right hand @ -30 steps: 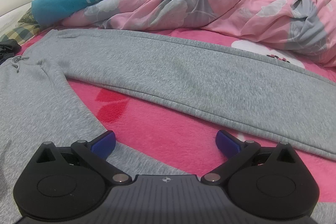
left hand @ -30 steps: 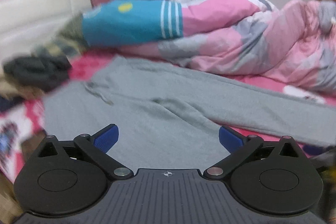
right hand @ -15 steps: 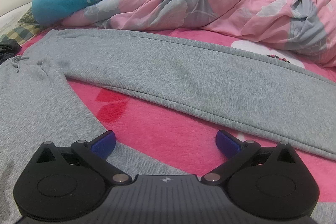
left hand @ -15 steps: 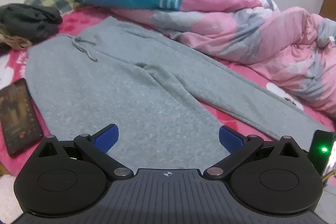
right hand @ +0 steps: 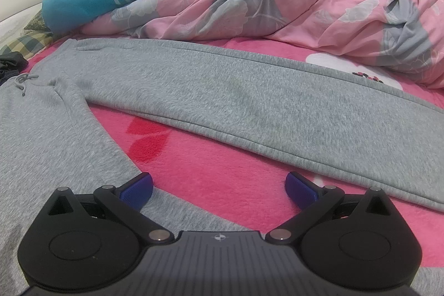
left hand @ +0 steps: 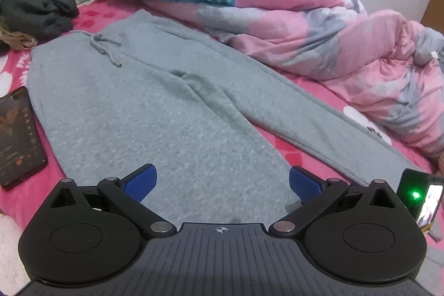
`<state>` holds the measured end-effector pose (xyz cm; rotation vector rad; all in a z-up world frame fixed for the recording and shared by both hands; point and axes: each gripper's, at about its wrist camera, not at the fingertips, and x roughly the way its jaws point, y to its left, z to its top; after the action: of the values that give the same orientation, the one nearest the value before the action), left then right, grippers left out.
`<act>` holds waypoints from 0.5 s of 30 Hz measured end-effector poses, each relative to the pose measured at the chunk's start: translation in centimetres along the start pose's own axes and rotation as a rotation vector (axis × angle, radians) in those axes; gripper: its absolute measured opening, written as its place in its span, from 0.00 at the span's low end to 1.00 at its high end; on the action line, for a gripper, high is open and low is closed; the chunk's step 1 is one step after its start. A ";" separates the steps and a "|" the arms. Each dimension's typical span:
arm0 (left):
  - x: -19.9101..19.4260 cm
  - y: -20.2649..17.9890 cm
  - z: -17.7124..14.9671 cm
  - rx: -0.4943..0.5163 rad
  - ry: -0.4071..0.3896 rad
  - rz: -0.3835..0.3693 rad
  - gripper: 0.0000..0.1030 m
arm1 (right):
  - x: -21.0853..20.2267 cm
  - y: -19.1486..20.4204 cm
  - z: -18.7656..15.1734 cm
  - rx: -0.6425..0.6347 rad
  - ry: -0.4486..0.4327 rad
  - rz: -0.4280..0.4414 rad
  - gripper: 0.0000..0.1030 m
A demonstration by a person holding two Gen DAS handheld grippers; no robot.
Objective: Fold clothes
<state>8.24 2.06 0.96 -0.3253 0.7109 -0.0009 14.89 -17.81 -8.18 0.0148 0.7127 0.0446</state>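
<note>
Both jaws wide open, empty, above sweatpants (left hand: 155,113)

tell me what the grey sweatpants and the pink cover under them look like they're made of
Grey sweatpants: probably a thick cotton-blend jersey or fleece, matte, with a heathered speckle and a soft drawstring. Pink bed cover: looks like plush fleece, judging by its short, nubby pile.

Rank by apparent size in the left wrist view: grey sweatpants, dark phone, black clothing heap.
1. Grey sweatpants, largest by far.
2. Black crumpled clothing heap and dark phone: look alike; the phone lies nearer the camera, so unranked.
</note>
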 end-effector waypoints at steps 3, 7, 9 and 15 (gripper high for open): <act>0.0 -0.1 -0.2 -0.013 0.012 -0.016 0.99 | 0.0 0.0 0.0 0.001 0.000 -0.001 1.00; 0.2 -0.5 -0.3 0.019 0.025 -0.026 0.99 | 0.0 0.1 0.0 0.001 0.000 -0.002 1.00; 0.4 -0.5 -0.1 0.012 0.029 -0.022 0.99 | 0.0 0.1 0.0 0.001 0.000 -0.001 1.00; -0.1 -1.4 -0.5 0.037 0.033 -0.057 0.99 | 0.0 0.1 0.0 0.002 0.001 -0.002 1.00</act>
<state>7.96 0.63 1.06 -0.3105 0.7336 -0.0742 14.85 -17.70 -8.15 0.0157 0.7135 0.0418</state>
